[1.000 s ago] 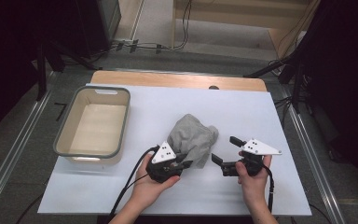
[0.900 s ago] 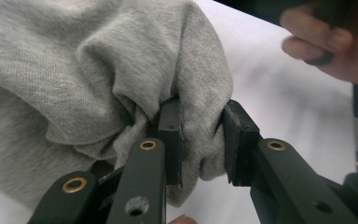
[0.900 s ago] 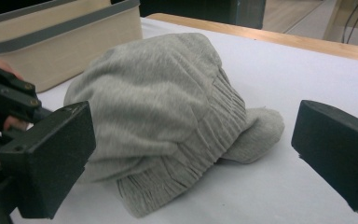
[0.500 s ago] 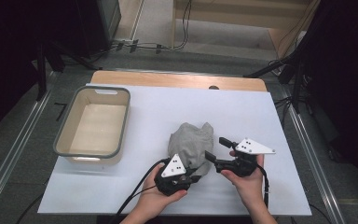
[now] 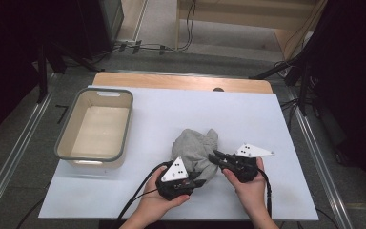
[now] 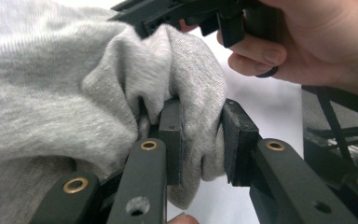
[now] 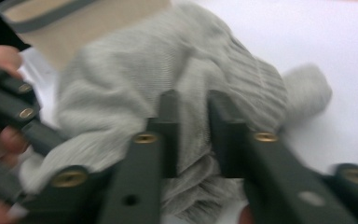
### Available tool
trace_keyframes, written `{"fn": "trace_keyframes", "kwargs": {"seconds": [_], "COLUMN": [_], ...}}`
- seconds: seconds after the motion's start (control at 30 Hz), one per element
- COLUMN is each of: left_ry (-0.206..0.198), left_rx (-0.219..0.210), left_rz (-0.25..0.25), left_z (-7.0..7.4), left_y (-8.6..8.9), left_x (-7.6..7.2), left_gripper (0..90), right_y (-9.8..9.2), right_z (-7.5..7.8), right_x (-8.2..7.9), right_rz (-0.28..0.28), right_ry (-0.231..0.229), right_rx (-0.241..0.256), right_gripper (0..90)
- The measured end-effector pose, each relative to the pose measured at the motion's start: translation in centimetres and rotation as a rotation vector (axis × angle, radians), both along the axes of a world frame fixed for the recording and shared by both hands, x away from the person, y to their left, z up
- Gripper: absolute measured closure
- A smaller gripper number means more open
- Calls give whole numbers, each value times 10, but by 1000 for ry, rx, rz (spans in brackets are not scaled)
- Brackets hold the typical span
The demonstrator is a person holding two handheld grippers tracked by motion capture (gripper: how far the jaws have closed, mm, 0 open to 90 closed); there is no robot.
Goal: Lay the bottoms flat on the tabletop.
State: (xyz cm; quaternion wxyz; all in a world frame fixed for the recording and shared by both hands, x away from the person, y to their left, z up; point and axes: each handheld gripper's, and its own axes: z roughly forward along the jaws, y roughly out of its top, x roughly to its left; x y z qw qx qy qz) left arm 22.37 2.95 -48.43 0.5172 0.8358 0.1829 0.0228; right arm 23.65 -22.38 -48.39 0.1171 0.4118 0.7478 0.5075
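Grey knit cloth sits bunched on the white tabletop, near the front edge, between both hands and well right of the bin.

Left gripper: jaws narrowed onto a fold of the cloth, fabric pinched between the two pads, both pads pressing into the knit. In the high view it bites the cloth's near lower edge.

Right gripper: jaws nearly together, a ridge of the same cloth squeezed between them. This view is blurred, but fabric clearly fills the gap. In the high view it meets the cloth's right side.

The two grippers are close together, grips just beside each other on the near-right part of the cloth.

Beige bin with grey rim stands at the table's left, apart from the cloth.
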Motion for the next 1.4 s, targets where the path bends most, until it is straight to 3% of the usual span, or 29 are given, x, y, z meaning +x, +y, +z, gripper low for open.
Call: {"fn": "trace_keyframes", "kwargs": {"seconds": [0.1, 0.23, 0.37, 0.47, 0.53, 0.57, 0.6, 0.67, 0.77, 0.83, 0.9, 1.03, 1.1, 1.2, 1.3, 1.4], "left_ry": [-5, -38, 3, -4, 7, 7, 26, 18, 20, -24, -26, -40, -16, -4, 1, 26], "left_rx": [-20, -60, -171, -167, -165, -165, -175, -157, -130, -58, 4, 125, 144, 147, 123, 68], "left_rz": [-1, -25, -53, 0, 69, 69, 148, 230, 331, 389, 445, 504, 514, 507, 482, 443], "left_z": [6, 26, 37, 41, 39, 39, 37, 34, 30, 27, 22, 10, 4, 0, 0, 2], "left_y": [3, 7, 16, 25, 34, 34, 45, 54, 64, 65, 65, 63, 63, 63, 62, 63], "left_x": [-1, -6, -3, 2, 8, 8, 16, 21, 28, 29, 31, 34, 36, 37, 37, 37], "left_gripper": [723, 724, 724, 725, 726, 727, 727, 727, 726, 725, 723, 722, 722, 721, 721, 722], "right_y": [-1, -5, -10, -12, -17, -19, -22, -25, -27, -26, -23, -16, -11, -3, 0, 1], "right_z": [11, 26, 38, 44, 44, 43, 40, 34, 21, 12, 5, -7, -13, -21, -23, -20], "right_x": [-4, -10, -18, -20, -19, -17, -15, -10, -5, -1, 1, 4, 5, 6, 5, 3], "right_rz": [22, 27, 26, 0, -25, -40, -62, -90, -110, -113, -108, -91, -76, -54, -4, 48], "right_ry": [-36, -77, -130, -160, -157, -147, -131, -97, -50, -28, -10, 15, 31, 52, 51, 43], "right_rx": [-3, 4, 40, 62, 77, 78, 67, 41, 8, -7, -23, -60, -79, -102, -98, -86], "right_gripper": [845, 857, 851, 701, 580, 528, 482, 391, 347, 323, 303, 276, 263, 292, 604, 765]}}
